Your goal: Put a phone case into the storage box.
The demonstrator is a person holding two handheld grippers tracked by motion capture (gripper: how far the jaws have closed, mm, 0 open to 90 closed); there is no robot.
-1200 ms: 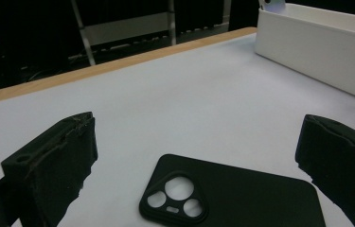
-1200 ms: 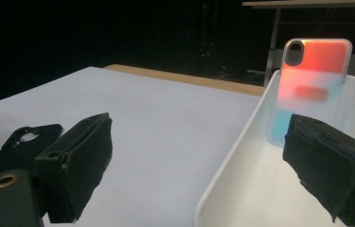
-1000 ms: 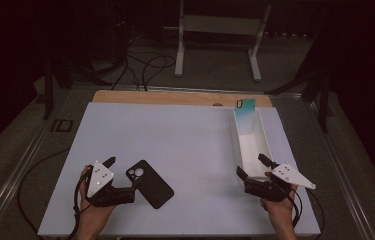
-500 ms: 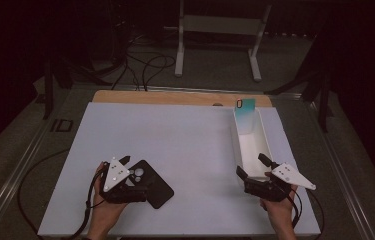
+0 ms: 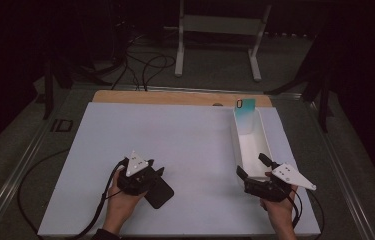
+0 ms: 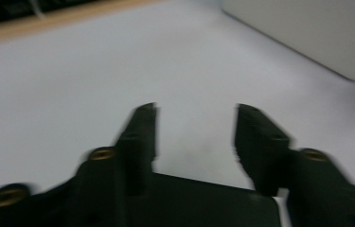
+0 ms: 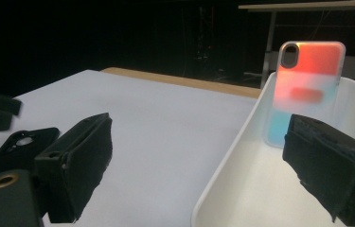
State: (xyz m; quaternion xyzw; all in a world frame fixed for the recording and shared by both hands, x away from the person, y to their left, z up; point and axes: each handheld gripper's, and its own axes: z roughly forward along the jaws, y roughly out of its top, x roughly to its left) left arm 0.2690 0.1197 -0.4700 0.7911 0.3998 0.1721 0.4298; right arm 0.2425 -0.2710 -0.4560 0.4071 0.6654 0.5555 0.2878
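The left gripper (image 5: pixel 156 170), jaws apart, sits over the black phone case (image 5: pixel 158 192) lying flat on the white mat (image 5: pixel 185 145), while the right gripper (image 5: pixel 253 167), jaws apart, rests at the near end of the white tray (image 5: pixel 265 142)

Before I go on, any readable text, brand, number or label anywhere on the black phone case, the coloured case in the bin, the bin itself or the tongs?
None can be read.
Black phone case: no print shows.
Coloured phone case leaning in the white bin: a darker red bar mid-back, too blurred to tell if it is lettering.
Left tongs and right tongs: grey plates carry small dots, no legible marks.
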